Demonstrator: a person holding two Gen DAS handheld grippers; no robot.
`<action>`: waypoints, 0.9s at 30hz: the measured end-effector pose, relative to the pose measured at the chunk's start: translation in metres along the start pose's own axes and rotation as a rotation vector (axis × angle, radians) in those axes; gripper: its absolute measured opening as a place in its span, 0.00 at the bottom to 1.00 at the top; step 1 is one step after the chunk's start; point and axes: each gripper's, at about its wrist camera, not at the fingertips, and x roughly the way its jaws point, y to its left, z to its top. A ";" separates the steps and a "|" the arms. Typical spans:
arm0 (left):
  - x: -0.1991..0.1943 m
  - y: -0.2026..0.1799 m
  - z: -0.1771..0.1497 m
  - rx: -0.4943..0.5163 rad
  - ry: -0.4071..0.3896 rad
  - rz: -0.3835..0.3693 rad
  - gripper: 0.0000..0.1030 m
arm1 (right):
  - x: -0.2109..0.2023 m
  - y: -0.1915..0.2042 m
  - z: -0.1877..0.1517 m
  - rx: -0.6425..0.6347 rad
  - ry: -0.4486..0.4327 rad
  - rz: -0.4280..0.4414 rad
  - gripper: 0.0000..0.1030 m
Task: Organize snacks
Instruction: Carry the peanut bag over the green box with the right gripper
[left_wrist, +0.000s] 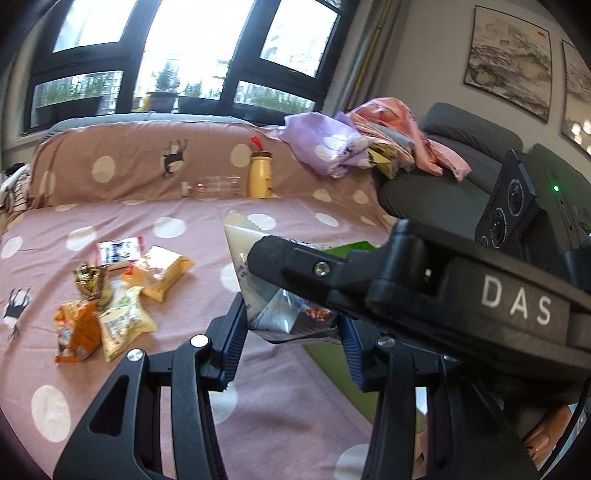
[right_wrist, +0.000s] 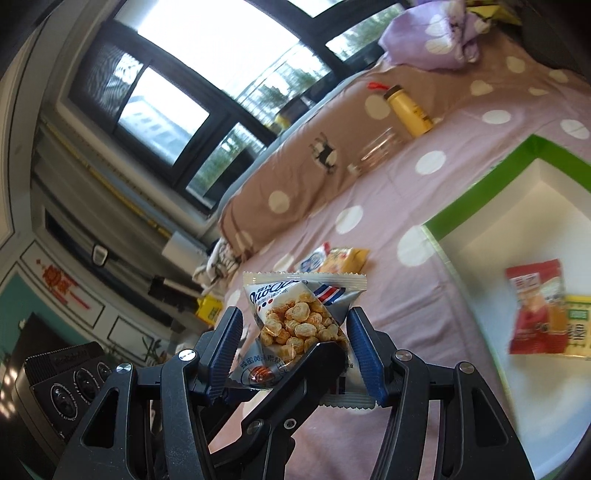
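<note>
Yellow bottle (left_wrist: 260, 176) upright on pink dotted sheet (left_wrist: 177, 218). Clear bottle (left_wrist: 214, 185) lying just beside it, window side. Clothes pile (left_wrist: 365, 144) near, opp. side.

1. Silver-white snack pkt (right_wrist: 303, 317), printed w/ golden puffs and a red-blue stripe. I see it upright and crumpled, serrated top seal up, pinched between the blue pads of both grippers, off the bedspread.
2. Same pkt from my left cam (left_wrist: 247, 258): plain white back facing me, tilted.
3. Loose pile on the pink dotted bedspread, left cam: yellow pkt (left_wrist: 162, 271), white-blue pkt (left_wrist: 118, 253), orange pkt (left_wrist: 75, 332), pale green-yellow pkt (left_wrist: 123, 325), dark pkt (left_wrist: 88, 282). All flat, touching or overlapping; print blurred.
4. Green-rimmed white box (right_wrist: 491, 199) on the bedspread, open top.
5. Inside the box: red pkt (right_wrist: 535, 306) and yellow pkt (right_wrist: 578, 328), flat, side by side, touching.
</note>
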 end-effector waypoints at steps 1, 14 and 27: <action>0.002 -0.001 0.000 0.004 0.002 -0.007 0.45 | -0.003 -0.004 0.001 0.007 -0.008 -0.005 0.60; 0.052 -0.051 0.010 0.109 0.098 -0.098 0.45 | -0.040 -0.065 0.017 0.178 -0.108 -0.042 0.60; 0.093 -0.071 0.002 0.115 0.225 -0.185 0.45 | -0.054 -0.109 0.017 0.333 -0.111 -0.134 0.60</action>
